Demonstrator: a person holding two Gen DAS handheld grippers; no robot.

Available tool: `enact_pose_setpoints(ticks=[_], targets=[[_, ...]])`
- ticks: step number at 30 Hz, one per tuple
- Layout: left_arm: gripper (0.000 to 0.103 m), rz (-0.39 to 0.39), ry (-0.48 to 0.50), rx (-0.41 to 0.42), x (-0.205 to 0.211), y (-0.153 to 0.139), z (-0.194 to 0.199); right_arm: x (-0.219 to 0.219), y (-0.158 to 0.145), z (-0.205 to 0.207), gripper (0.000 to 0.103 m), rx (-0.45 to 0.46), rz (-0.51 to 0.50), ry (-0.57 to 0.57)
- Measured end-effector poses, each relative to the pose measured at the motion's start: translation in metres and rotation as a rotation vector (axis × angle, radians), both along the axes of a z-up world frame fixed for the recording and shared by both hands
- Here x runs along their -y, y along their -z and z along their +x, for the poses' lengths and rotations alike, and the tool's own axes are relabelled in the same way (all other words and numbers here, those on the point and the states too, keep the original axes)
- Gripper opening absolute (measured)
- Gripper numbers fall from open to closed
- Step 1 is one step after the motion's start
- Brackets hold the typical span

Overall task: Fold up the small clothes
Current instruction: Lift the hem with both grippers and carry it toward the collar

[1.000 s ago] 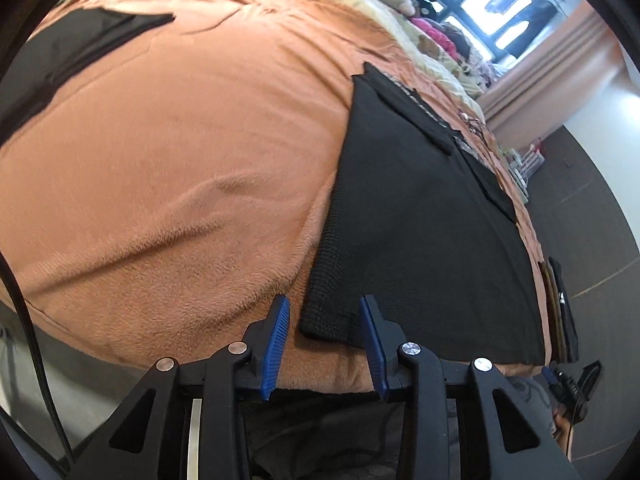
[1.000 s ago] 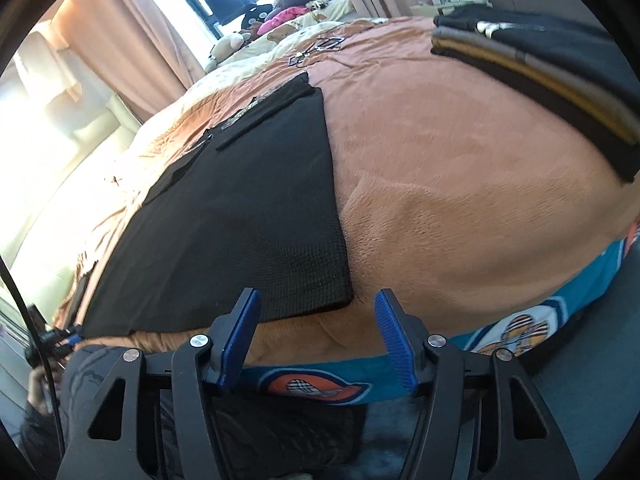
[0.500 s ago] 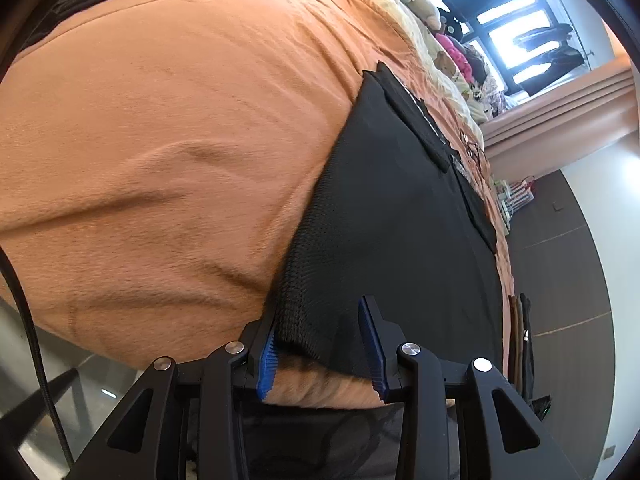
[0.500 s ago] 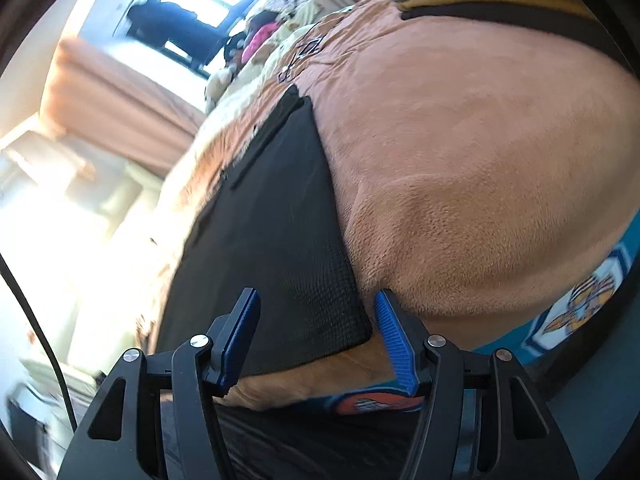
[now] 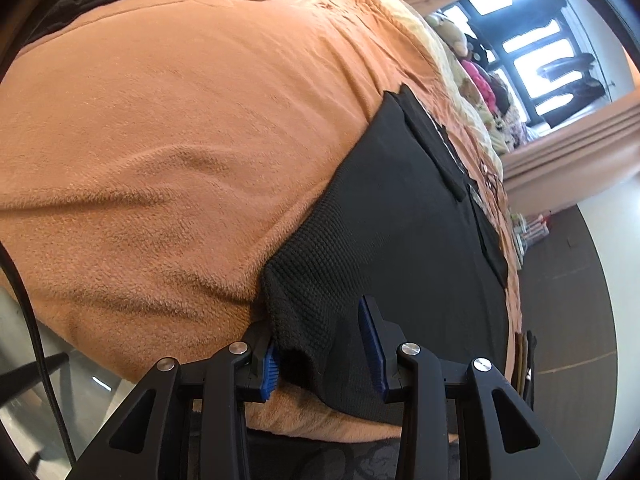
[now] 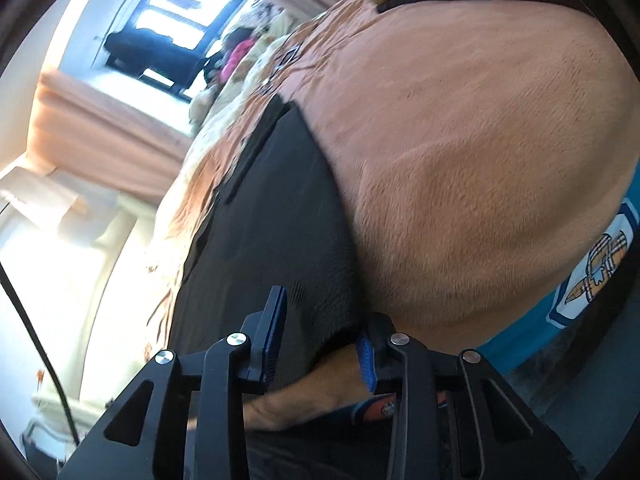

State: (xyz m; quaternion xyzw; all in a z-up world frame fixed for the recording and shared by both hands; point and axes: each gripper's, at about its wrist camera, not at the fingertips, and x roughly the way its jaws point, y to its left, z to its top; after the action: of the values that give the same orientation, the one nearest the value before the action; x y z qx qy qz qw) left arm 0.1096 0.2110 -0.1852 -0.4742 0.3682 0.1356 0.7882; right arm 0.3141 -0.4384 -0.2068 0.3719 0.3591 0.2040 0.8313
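Pretty early on, I'd say: the black garment [image 5: 404, 240] lies flat and unfolded on the bed [image 5: 168, 128]. Left hand-held gripper [image 5: 322, 346] straddles its near corner, jaws apart. Right hand-held gripper [image 6: 322, 344] is closing around the other corner.

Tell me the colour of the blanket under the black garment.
Orange-tan plush blanket; clearest in the left wrist view.

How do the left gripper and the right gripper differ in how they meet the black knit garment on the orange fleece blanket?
The left gripper has the black knit garment's corner bunched between its blue pads; the right gripper straddles the opposite corner, lying flatter.

The left's jaws are steady; the right's are closing.

Both are at the near hem, over the orange fleece blanket.
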Motion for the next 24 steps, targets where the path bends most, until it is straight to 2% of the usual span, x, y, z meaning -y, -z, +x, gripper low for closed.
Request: enact_pose_setpoints(ticks=[1, 2, 3, 4, 5, 7, 10, 14, 18, 24], targets=[[0.034, 0.004, -0.010, -0.002, 0.000, 0.000, 0.000, 0.000, 0.000, 0.001, 0.029, -0.002, -0.007, 0.014], [0.031, 0.010, -0.020, -0.007, -0.001, 0.000, 0.000, -0.003, 0.000, 0.001, 0.022, -0.008, -0.012, 0.024], [0.022, 0.017, -0.030, -0.017, -0.001, 0.001, 0.000, -0.005, 0.001, 0.003, 0.013, -0.023, -0.020, 0.033], [0.011, 0.025, -0.041, -0.035, -0.002, 0.002, -0.001, -0.005, 0.002, 0.004, 0.010, -0.032, -0.020, 0.034], [0.007, 0.027, -0.045, -0.044, -0.003, 0.003, 0.000, -0.005, 0.002, 0.004, 0.005, -0.033, -0.014, 0.029], [0.005, 0.022, -0.043, -0.036, -0.005, 0.003, -0.001, -0.004, -0.007, 0.001, 0.003, -0.015, -0.027, 0.030], [0.005, 0.077, -0.056, -0.031, -0.011, -0.010, -0.008, -0.007, -0.032, -0.015, 0.002, 0.034, -0.036, 0.035], [0.005, 0.090, -0.055, 0.005, -0.015, -0.026, -0.013, -0.009, -0.051, -0.029, 0.002, 0.077, -0.042, 0.017], [0.004, 0.123, -0.055, 0.056, -0.012, -0.050, -0.019, 0.000, -0.066, -0.047, 0.002, 0.112, -0.034, 0.008], [0.004, 0.123, -0.067, 0.143, -0.014, -0.085, -0.043, 0.007, -0.089, -0.067, 0.002, 0.183, -0.027, -0.019]])
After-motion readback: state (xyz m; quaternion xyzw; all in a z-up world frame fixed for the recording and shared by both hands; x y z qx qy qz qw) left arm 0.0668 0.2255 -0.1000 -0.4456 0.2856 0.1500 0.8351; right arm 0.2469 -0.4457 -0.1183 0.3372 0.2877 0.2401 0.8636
